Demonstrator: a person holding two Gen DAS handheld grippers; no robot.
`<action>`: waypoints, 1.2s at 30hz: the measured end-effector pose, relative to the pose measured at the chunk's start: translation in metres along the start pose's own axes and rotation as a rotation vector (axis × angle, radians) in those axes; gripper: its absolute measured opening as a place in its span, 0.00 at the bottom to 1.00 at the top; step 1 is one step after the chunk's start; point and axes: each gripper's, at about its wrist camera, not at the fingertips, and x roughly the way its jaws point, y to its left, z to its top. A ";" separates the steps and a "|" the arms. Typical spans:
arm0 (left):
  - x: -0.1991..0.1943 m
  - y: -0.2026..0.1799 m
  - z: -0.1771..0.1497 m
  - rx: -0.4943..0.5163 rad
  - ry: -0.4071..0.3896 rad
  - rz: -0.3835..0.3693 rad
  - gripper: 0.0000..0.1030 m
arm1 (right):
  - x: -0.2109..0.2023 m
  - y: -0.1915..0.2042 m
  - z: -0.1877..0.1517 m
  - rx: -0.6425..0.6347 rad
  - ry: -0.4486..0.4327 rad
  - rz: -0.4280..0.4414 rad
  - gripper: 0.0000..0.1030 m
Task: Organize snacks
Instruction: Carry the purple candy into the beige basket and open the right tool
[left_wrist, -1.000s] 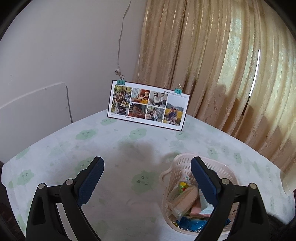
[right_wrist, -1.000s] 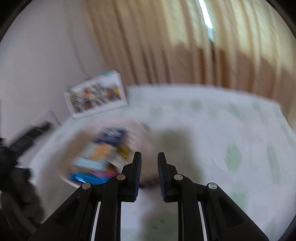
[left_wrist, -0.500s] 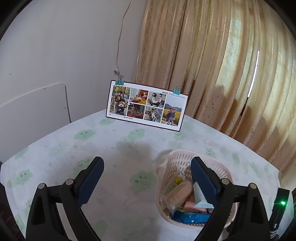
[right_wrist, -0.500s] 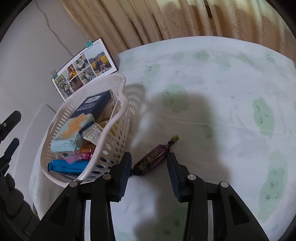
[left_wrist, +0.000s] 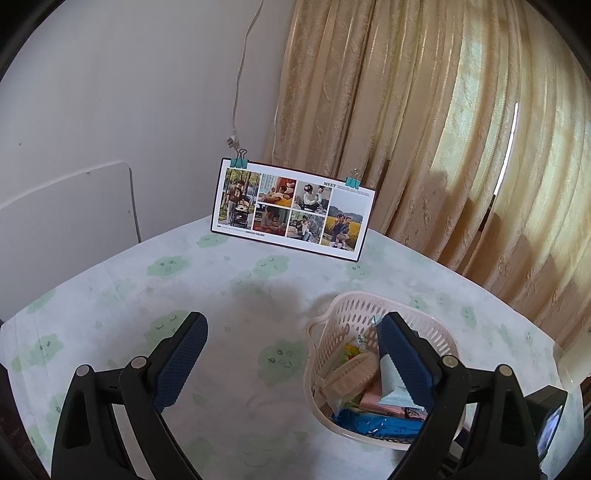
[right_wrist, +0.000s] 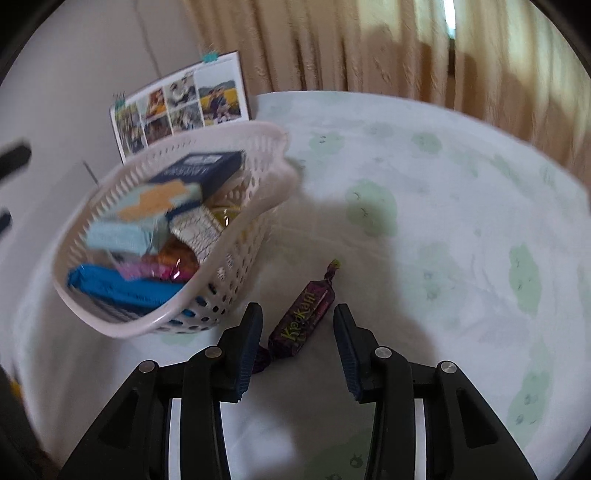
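One wrapped candy (right_wrist: 303, 318) lies loose on the cloud-print tablecloth (right_wrist: 443, 221), just beside the pale perforated basket (right_wrist: 236, 266). Its dark purple wrapper carries yellow-green lettering that I cannot make out for certain. The right gripper (right_wrist: 298, 334) hangs over it with its jaws partly apart, the candy lying between the blue pads, neither pad pressing on it; one twisted end of the wrapper sits close against the nearer pad.

Inside the basket are a navy box (right_wrist: 201, 171) with blurred white print, a light blue packet with an orange patch (right_wrist: 147, 199), a pink wrapper (right_wrist: 138, 270) and a bright blue bar (right_wrist: 118, 286) along the near wall.

The left gripper (left_wrist: 291, 350) hovers above the table with its jaws wide apart and empty, one finger overlapping the basket's rim in its own view.

At the table's far edge stands a photo collage card (left_wrist: 293, 210) held by two teal binder clips; "MEET" is printed at its top and "FREEZE-FRAME" along the bottom.
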 end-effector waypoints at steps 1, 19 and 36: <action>0.000 0.000 0.000 0.000 0.001 0.000 0.91 | 0.000 0.003 0.000 -0.023 -0.002 -0.019 0.40; 0.001 0.000 0.000 -0.010 0.008 0.003 0.91 | -0.038 -0.030 0.001 0.085 -0.125 -0.022 0.19; 0.001 0.000 -0.001 -0.012 0.007 0.002 0.91 | 0.005 -0.008 0.006 -0.042 -0.020 -0.046 0.22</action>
